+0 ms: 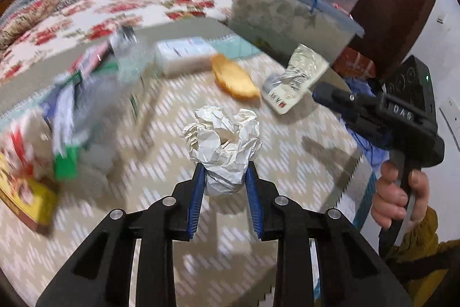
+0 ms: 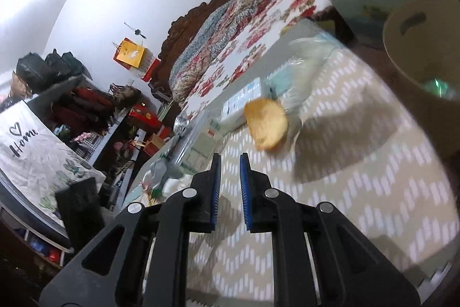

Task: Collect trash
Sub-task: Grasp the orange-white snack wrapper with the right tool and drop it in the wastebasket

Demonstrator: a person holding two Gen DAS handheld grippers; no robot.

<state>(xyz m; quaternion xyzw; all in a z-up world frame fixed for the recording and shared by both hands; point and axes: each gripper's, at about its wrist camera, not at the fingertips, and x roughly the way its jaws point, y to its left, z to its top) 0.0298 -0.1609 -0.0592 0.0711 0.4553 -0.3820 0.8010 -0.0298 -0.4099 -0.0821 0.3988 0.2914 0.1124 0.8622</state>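
Flowery bed (image 1: 95, 7) behind the zigzag table cloth (image 1: 287, 134), clear tubs (image 1: 296, 13) stacked at the far edge, tan basket (image 2: 417, 48) right, left gripper (image 1: 224, 177) squeezed a crumpled paper ball (image 1: 224, 137) above open cloth, right gripper (image 2: 230, 163) nearly closed, empty, near yellow peel (image 2: 267, 124).

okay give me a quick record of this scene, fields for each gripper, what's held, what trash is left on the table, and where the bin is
left gripper: shut on paper ball
right gripper: nearly shut, nothing between its pads
table trash: orange peel, wrapper
bin: tan, at the table's far right in the right wrist view
table: patterned cloth
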